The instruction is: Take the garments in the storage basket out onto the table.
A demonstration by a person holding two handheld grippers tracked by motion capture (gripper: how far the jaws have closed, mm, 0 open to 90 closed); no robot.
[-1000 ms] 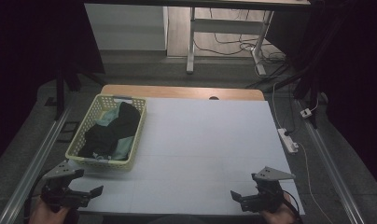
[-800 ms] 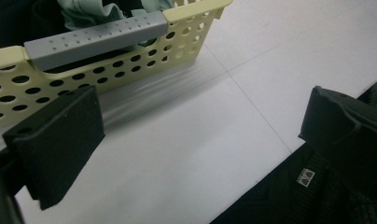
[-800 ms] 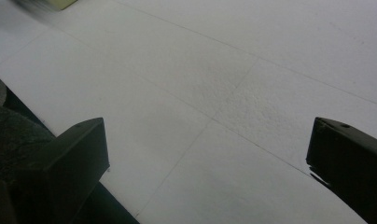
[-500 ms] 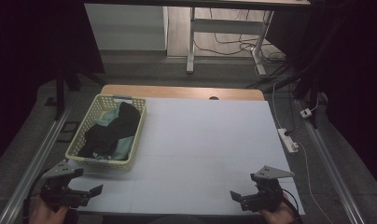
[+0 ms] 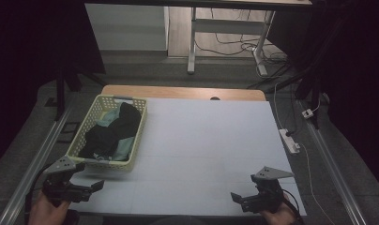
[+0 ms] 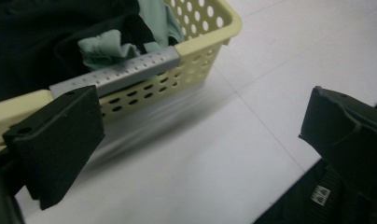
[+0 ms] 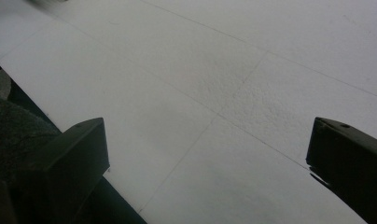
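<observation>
Each hand-held gripper, the left gripper [image 5: 87, 186] and the right gripper [image 5: 238, 198], is built in black, with two blocky, flat-faced jaws. A grey three-cornered plate [image 5: 271, 173] is carried on top. Small screw holes are seen on the jaws.

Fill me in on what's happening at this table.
A person holds a two-jaw gripper in each hand at the near edge of a white table. The left gripper is open and empty, close to the near end of a yellow basket that holds black clothing and pale green clothing. The right gripper is also open and empty, over bare tabletop at the near right corner. Nothing has been picked up yet.
</observation>
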